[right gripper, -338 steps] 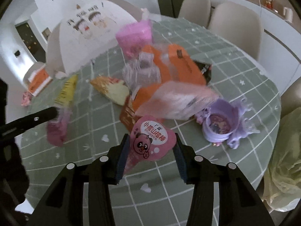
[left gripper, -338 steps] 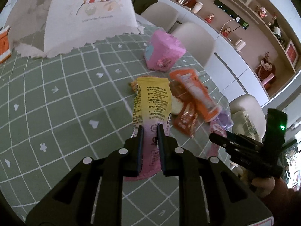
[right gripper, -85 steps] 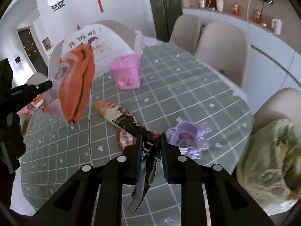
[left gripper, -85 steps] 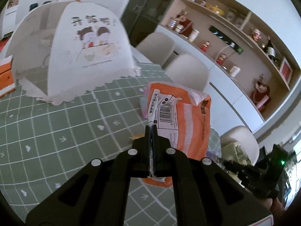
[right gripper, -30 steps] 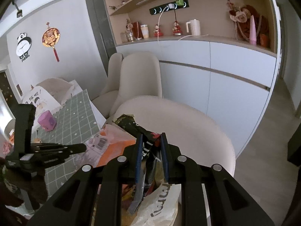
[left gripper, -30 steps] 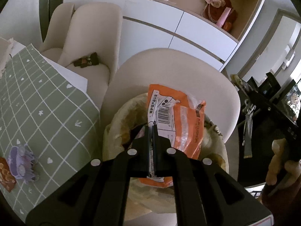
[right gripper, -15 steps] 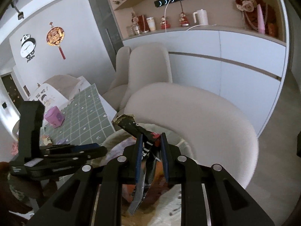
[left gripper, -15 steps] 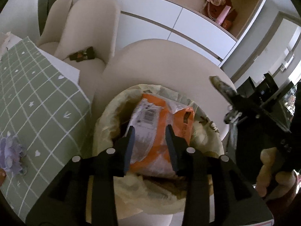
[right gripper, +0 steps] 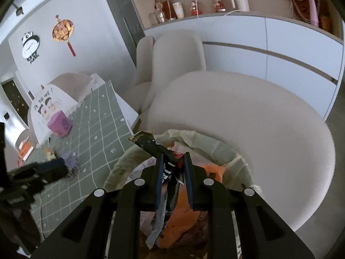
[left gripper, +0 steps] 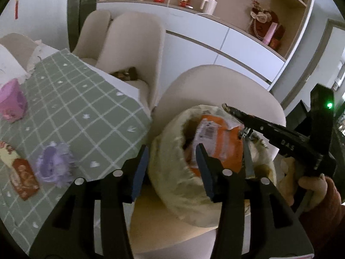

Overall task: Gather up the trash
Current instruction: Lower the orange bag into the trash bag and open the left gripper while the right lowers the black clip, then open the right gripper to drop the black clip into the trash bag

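A yellowish trash bag (left gripper: 172,172) stands open on a beige chair seat. An orange packet (left gripper: 224,142) lies inside it. My left gripper (left gripper: 172,161) hovers over the bag's near rim; its jaws are opening and nothing is between them. My right gripper (right gripper: 172,168) is shut on a dark crumpled wrapper (right gripper: 151,144) right above the bag's mouth (right gripper: 120,166). The orange packet (right gripper: 213,170) shows below it. In the left wrist view the right gripper (left gripper: 248,123) reaches in from the right, and the wrapper (left gripper: 248,159) dangles into the bag.
The table with a green checked cloth (left gripper: 86,108) lies to the left. On it are a purple ruffled cup (left gripper: 51,164), a red packet (left gripper: 23,179) and a pink box (left gripper: 13,103). Other beige chairs (left gripper: 133,43) and a white cabinet (left gripper: 215,43) stand behind.
My left gripper opened and let go of the orange packet, which dropped into the bag, then drew back toward the table. The right gripper came down over the bag with its wrapper.
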A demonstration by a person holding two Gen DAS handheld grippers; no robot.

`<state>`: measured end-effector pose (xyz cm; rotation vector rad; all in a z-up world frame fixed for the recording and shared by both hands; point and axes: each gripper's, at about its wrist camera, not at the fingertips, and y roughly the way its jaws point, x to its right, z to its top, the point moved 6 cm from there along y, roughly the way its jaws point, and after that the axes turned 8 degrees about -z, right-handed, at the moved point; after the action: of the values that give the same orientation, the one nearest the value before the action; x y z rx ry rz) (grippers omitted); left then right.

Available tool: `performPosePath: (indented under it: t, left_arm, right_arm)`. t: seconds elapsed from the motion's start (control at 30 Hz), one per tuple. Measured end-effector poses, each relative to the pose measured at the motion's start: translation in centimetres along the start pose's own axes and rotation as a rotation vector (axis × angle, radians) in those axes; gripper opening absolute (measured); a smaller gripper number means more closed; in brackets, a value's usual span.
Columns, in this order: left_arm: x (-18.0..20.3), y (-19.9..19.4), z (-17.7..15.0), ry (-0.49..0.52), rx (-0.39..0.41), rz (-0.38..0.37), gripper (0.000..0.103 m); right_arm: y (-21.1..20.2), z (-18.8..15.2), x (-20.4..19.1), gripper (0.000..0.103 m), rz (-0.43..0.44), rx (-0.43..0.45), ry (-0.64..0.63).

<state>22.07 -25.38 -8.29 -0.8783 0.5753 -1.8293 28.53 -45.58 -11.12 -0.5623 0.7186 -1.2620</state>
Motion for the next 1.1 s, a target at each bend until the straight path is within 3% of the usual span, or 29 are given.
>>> performPosePath:
  t: [0.3,0.37,0.47,0.8,1.1]
  left_arm:
    - [-4.9,-3.0,0.2,-0.083,0.014,0.023,0.047]
    - [-5.8,-3.5,0.0,-0.088,0.011,0.02,0.048]
    - [-6.9,-4.6,-0.1,-0.086,0.019,0.012,0.048]
    - [-12.0,-8.8,-0.4,-0.071,0.068,0.028,0.052]
    - [-19.4,-13.2,-3.0,-0.184,0.126,0.064,0.052]
  right_arm:
    - [2.3,-2.4,-0.4,0.021,-0.066,-0.109,0.013]
    - [2.2,-2.7,-0.6,0.039,-0.072,-0.12,0.02]
    - [1.4,-2.9,-1.0,0.052,-0.085,-0.109,0.018]
    - [-2.5,-2.5,-2.2,0.052,-0.191,-0.068,0.025]
    - [-6.6,-0.7,-4.6,0.053,-0.291,0.029,0.017]
